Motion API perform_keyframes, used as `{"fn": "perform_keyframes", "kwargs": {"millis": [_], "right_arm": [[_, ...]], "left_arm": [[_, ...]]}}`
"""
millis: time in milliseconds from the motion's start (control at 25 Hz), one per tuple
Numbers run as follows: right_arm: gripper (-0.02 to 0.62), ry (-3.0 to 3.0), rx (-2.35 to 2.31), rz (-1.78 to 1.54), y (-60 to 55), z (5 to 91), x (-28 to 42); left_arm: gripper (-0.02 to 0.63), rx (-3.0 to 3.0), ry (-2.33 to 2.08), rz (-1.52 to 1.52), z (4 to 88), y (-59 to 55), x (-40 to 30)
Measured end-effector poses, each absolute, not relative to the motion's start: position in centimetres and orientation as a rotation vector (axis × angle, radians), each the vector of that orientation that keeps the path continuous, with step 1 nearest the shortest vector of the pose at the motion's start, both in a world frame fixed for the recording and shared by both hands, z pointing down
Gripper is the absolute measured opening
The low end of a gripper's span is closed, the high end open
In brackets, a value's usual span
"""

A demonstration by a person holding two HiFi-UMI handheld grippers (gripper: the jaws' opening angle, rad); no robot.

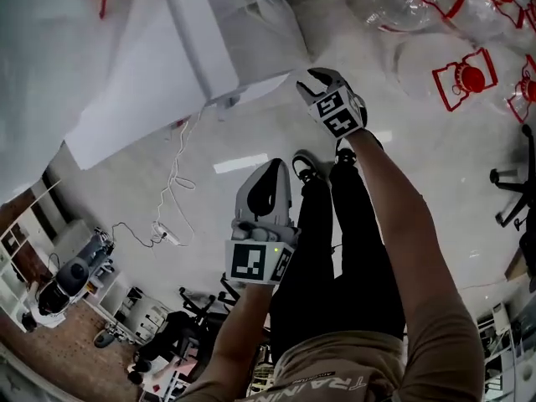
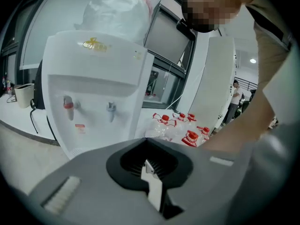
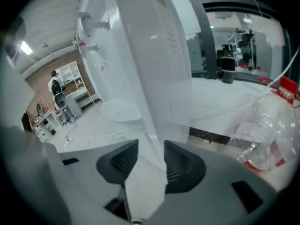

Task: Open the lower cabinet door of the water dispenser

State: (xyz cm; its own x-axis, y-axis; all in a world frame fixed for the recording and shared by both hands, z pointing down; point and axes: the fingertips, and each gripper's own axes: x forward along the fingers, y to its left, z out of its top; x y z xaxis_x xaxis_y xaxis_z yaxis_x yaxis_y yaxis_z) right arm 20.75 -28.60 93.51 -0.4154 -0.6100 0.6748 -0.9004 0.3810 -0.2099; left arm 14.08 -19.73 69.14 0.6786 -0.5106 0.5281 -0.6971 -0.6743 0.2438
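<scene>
The white water dispenser (image 1: 209, 32) stands at the upper left in the head view, seen from above. In the left gripper view the dispenser (image 2: 93, 88) shows its red and blue taps and a bottle on top, while the gripper's body hides its lower cabinet door. My left gripper (image 1: 270, 170) (image 2: 149, 165) hangs shut and empty, short of the dispenser. My right gripper (image 1: 314, 78) (image 3: 146, 161) is close to the dispenser's near corner (image 3: 150, 78). Its jaws stand apart with that white corner edge in line between them, and I see no pad pressing on it.
Several clear water bottles with red caps and labels (image 1: 465, 74) (image 2: 185, 130) (image 3: 272, 121) lie on the floor right of the dispenser. A white cable and power strip (image 1: 172, 199) trail on the floor to the left. An office chair base (image 1: 511, 191) is at the right, and shelves (image 1: 25, 241) stand at the lower left.
</scene>
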Motion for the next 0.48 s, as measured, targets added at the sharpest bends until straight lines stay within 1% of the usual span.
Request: {"fn": "perform_keyframes", "kwargs": {"millis": [40, 320, 400, 480], "right_arm": [[0.154, -2.149, 1.272, 0.765, -28.9, 94.4, 20.6], [0.247, -2.183, 1.196, 0.659, -30.7, 97.0, 19.5], [0.262, -2.19, 1.207, 0.651, -31.4, 97.1, 19.4], [0.262, -2.181, 1.227, 0.649, -31.9, 97.5, 19.4]], "left_arm": [[-0.011, 2.458, -0.933, 0.602, 69.9, -19.5, 13.8], [-0.012, 2.402, -0.901, 0.618, 73.8, -18.8, 13.1], [-0.011, 2.411, -0.885, 0.614, 74.2, -18.9, 13.2], [-0.012, 2.414, -0.879, 0.613, 74.6, -18.9, 13.3]]}}
